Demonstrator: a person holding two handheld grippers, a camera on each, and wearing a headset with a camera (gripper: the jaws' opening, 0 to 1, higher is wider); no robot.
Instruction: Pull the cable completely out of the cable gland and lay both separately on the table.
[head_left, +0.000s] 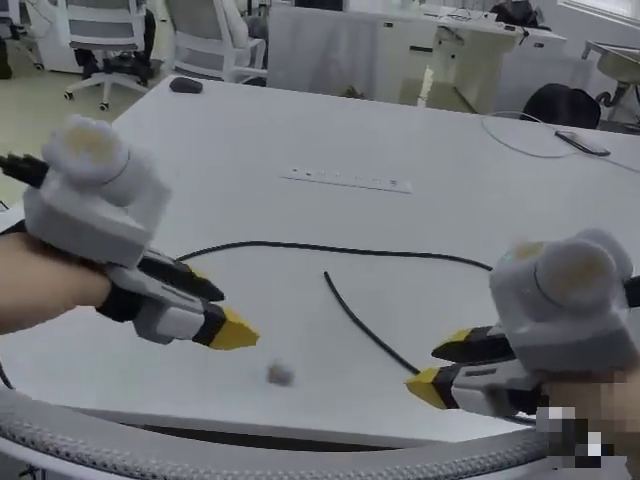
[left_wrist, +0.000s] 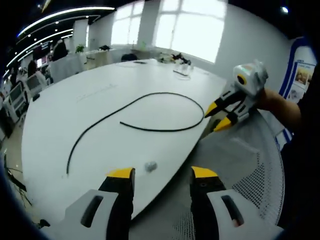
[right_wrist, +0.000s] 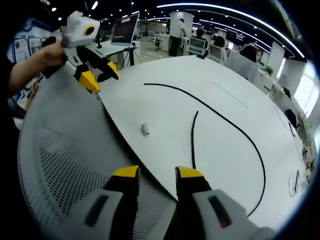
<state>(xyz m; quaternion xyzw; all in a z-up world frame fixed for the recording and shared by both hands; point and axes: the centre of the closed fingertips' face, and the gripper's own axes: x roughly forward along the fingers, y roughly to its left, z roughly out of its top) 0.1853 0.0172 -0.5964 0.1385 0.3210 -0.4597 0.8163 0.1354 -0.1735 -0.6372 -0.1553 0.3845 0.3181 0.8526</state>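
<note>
Head view: your left gripper (head_left: 225, 312) hovers over the table's (head_left: 400, 130) near edge, its jaws apart and holding nothing. Your right gripper (head_left: 438, 367) hangs at the right, spread too and empty. The cable (head_left: 300, 245) lies loose on the table in a long curve between them. The gland (head_left: 280, 374) sits apart from it, near the edge by the left gripper.

Left gripper view: your jaws stand wide over the table edge, with the gland (left_wrist: 150, 166) just ahead of them. The cable (left_wrist: 160, 131) loops beyond, and the right gripper (left_wrist: 225, 112) is past it.

Right gripper view: your jaws are parted with nothing between them. The gland (right_wrist: 145, 130) lies left of the cable's (right_wrist: 192, 140) free end, clear of it. A mesh chair (right_wrist: 65, 150) spans the foreground.
</note>
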